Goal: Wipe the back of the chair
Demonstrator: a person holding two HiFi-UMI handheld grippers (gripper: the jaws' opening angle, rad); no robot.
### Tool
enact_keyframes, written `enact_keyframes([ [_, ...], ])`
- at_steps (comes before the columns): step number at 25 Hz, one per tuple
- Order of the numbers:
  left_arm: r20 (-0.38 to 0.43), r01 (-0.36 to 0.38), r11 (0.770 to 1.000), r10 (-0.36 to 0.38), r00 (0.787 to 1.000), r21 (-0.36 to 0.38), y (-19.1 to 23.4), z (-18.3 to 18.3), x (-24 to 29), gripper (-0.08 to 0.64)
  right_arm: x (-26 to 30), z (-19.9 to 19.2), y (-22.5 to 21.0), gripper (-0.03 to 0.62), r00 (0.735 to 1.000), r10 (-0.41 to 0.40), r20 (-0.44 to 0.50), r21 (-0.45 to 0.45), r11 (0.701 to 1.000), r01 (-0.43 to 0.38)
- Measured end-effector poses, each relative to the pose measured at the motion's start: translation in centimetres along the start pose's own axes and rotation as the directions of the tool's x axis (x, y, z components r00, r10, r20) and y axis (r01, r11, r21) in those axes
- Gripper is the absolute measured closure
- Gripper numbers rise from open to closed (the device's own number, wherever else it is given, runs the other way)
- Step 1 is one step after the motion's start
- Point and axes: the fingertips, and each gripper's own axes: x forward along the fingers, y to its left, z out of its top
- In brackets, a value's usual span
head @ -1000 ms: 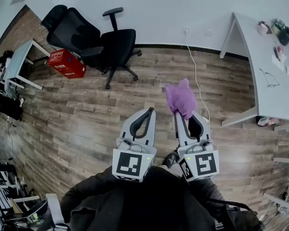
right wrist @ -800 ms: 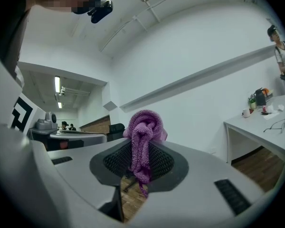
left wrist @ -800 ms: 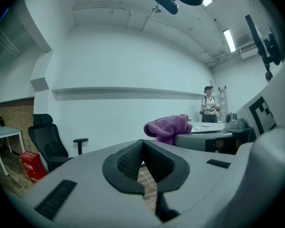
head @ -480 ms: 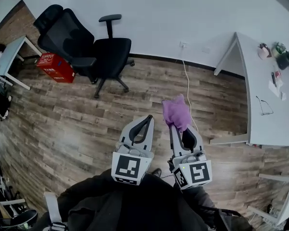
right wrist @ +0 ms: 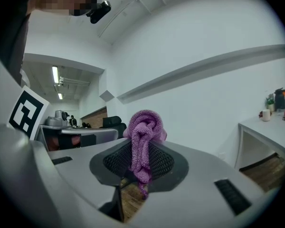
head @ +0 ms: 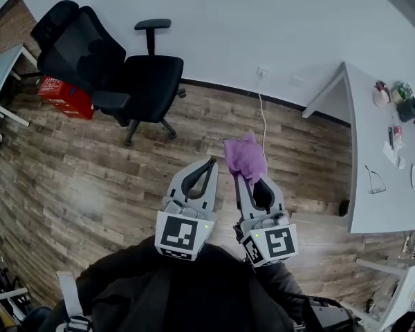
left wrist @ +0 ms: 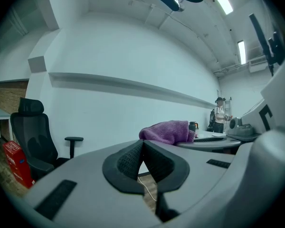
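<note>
Two grippers held side by side, pointing towards the wall.
The right gripper [head: 243,180] clamps a purple cloth [head: 245,156]; the left gripper [head: 209,163] has its jaws pressed together on nothing. The black chair [head: 90,50] stands well apart on the wood floor [head: 90,178] by the white wall [head: 263,12], with a white desk [head: 380,158] at right.

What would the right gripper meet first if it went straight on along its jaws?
Probably the white wall; the chair stands off to its left. The purple cloth that the right gripper holds would touch first.
</note>
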Motion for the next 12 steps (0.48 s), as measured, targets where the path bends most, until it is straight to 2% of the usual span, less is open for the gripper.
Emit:
enact_keyframes([
  [4, 0.034, -0.016, 1.000, 0.016, 0.999, -0.001, 3.2, 1.5, 1.5, 0.557, 3.7, 1.5, 0.5, 0.508, 1.000, 0.019, 0.014, -0.021, 1.000, -0.019],
  [7, 0.019, -0.017, 1.000, 0.017, 1.000, 0.005, 4.8, 1.2, 2.4, 0.557, 5.7, 1.8, 0.3, 0.508, 1.000, 0.028, 0.009, -0.019, 0.999, -0.028],
  [12, 0.012, -0.023, 1.000, 0.023, 1.000, -0.013, 5.8, 1.1, 6.4, 0.556, 8.4, 2.2, -3.1, 0.508, 1.000, 0.015, 0.025, -0.001, 1.000, -0.015],
])
